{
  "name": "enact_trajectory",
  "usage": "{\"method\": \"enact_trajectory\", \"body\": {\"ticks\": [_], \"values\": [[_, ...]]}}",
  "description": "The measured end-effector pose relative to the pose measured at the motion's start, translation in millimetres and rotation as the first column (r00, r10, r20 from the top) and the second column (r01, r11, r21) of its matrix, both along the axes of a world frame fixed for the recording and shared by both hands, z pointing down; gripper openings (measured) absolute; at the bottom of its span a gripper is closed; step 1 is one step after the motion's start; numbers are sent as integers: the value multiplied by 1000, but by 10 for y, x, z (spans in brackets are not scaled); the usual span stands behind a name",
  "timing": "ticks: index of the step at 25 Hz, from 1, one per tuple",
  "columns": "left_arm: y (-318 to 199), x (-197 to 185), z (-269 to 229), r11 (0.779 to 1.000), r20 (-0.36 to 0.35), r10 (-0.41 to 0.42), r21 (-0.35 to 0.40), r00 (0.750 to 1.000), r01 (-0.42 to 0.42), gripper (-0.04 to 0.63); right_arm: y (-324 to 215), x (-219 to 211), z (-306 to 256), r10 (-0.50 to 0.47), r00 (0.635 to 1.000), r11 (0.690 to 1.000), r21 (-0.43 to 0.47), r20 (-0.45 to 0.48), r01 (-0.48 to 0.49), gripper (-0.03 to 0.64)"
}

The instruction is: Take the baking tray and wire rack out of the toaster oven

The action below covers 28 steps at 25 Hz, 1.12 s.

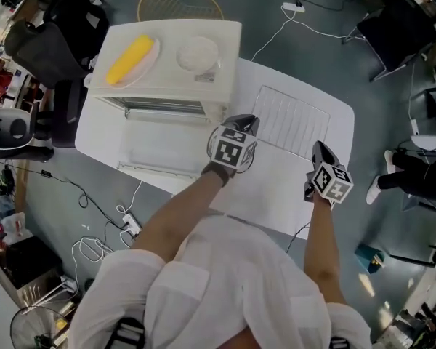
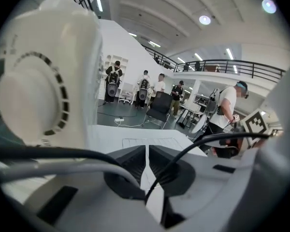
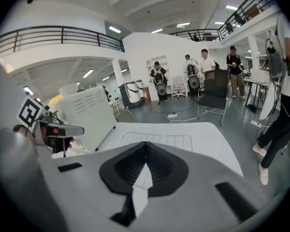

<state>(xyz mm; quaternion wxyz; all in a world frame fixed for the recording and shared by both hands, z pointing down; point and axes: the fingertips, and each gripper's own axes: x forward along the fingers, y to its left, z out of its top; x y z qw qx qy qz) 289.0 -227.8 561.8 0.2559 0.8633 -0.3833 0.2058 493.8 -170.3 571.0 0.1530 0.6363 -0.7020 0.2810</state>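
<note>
The white toaster oven [image 1: 167,64] stands at the table's left with its door [image 1: 156,158] folded down; its inside is hidden from the head view. The wire rack [image 1: 291,121] lies flat on the white table [image 1: 334,195], right of the oven, and also shows as the rack [image 2: 150,143] and the rack [image 3: 157,140] ahead of each gripper. I cannot make out a baking tray. My left gripper [image 1: 247,124] hovers shut and empty at the rack's near left edge, beside the oven's dial [image 2: 29,105]. My right gripper [image 1: 321,151] hangs shut and empty at the rack's near right corner.
A yellow corn cob on a plate [image 1: 131,58] and a round white lid [image 1: 198,53] sit on top of the oven. Cables and a power strip [image 1: 129,225] lie on the floor at left. Chairs, a fan [image 1: 40,329] and several standing people [image 3: 193,79] surround the table.
</note>
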Motion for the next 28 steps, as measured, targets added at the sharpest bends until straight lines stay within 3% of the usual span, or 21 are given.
{"method": "enact_trajectory", "body": {"ticks": [5, 9, 13, 17, 23, 25, 28], "values": [[132, -284, -401, 997, -104, -27, 69, 994, 34, 18, -45, -358, -491, -29, 997, 986, 169, 77, 16, 5], [345, -604, -611, 996, -203, -55, 65, 978, 69, 17, 51, -728, -720, -67, 993, 971, 233, 92, 44, 5], [425, -1043, -782, 989, -243, -79, 102, 967, 106, 15, 52, -1165, -881, -163, 984, 950, 279, 72, 137, 5], [480, -1569, -867, 976, -231, -85, 179, 969, 128, 14, 53, -1686, -976, -261, 965, 925, 294, 28, 242, 5], [592, -2462, -791, 960, -229, -161, 188, 960, 206, 11, 90, -2520, -927, -332, 943, 909, 276, 23, 313, 5], [668, -2659, -848, 960, -279, -160, 179, 947, 214, 11, 91, -2759, -919, -347, 938, 907, 262, 19, 330, 5], [862, -2689, -1112, 971, -423, -51, 190, 905, 144, 11, 108, -3056, -958, -351, 936, 907, 254, 12, 337, 5]]}}
